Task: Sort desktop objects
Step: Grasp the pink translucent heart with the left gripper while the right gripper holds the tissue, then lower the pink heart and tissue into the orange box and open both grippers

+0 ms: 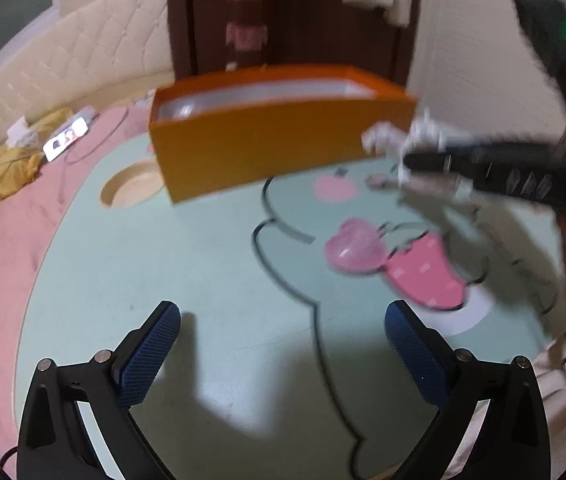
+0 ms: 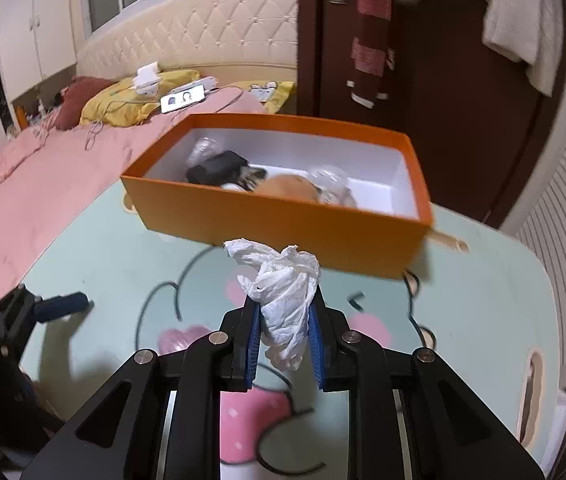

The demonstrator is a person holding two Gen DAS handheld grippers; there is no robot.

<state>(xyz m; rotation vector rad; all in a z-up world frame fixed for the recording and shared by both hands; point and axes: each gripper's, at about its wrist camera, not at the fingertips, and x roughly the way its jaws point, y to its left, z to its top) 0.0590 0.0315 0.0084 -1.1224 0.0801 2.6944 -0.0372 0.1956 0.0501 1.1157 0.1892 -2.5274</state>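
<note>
Gripping one crumpled tissue [image 2: 289, 300], right claw [image 2: 285, 340] faces one orange box [image 2: 283, 220].

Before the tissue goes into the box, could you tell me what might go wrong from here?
The right claw pinches only the lower part of the crumpled tissue, so it may slip out short of the orange box. The box already holds several things, so the tissue could catch on its near wall.

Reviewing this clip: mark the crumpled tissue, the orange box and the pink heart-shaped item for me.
crumpled tissue [image 2: 289, 292]: right wrist view, on its bunched middle above the fingers.
orange box [image 2: 283, 224]: right wrist view, on its near outer wall.
pink heart-shaped item [image 1: 353, 246]: left wrist view, on its translucent top, lying on the table.
</note>
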